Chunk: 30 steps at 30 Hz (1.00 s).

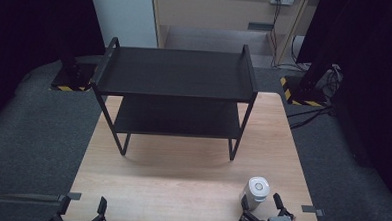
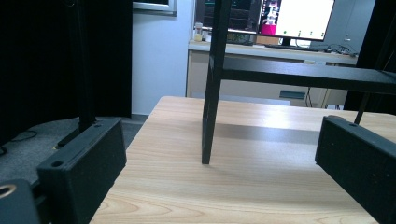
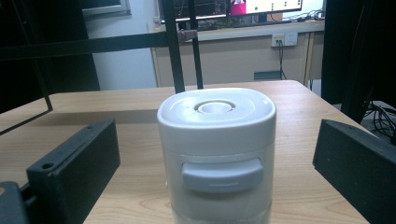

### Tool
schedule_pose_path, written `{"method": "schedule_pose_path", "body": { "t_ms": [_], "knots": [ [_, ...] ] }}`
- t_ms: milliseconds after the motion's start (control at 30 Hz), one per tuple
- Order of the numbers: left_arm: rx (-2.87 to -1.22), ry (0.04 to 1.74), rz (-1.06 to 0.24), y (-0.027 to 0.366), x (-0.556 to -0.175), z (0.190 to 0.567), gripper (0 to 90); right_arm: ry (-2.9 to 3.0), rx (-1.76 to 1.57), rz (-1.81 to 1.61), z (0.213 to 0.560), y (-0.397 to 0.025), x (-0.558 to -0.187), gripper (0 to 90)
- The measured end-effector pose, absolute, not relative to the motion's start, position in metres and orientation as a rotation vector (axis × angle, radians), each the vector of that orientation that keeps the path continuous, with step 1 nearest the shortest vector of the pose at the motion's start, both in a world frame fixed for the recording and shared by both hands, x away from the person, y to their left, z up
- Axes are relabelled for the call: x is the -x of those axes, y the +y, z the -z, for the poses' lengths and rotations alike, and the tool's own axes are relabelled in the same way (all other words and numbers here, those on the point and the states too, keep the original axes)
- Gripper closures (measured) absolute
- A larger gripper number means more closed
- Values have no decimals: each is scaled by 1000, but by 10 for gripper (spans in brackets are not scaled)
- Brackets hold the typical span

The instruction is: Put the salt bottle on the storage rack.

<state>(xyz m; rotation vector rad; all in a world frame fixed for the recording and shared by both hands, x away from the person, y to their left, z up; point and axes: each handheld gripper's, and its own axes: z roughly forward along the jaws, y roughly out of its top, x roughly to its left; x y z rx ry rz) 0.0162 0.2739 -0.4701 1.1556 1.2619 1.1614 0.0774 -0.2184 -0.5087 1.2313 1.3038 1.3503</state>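
High view puts the upright white canister [image 1: 256, 192] just ahead of the right tongs [image 1: 262, 209], spread wide around it; left tongs [image 1: 82, 206], also spread, sit well apart.

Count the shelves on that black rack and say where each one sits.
2. The rack stands at the far middle of the wooden table. Its top shelf spans the frame's top; the lower shelf sits directly beneath, raised above the tabletop on the legs.
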Motion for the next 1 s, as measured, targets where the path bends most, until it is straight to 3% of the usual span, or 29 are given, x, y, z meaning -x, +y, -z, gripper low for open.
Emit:
{"method": "schedule_pose_path", "body": {
  "t_ms": [467, 733, 1000],
  "knots": [
    [-1168, 1270, -1155, 271, -23, 472, 11, 1292, -1206, -1247, 520, -199, -99, 130],
    [-1165, 1268, -1155, 272, -25, 472, 11, 1282, -1211, -1230, 523, -195, -99, 310],
    [-1155, 1270, -1147, 274, -26, 472, 13, 1320, -1227, -1233, 508, -195, -95, 317]
  ]
}}
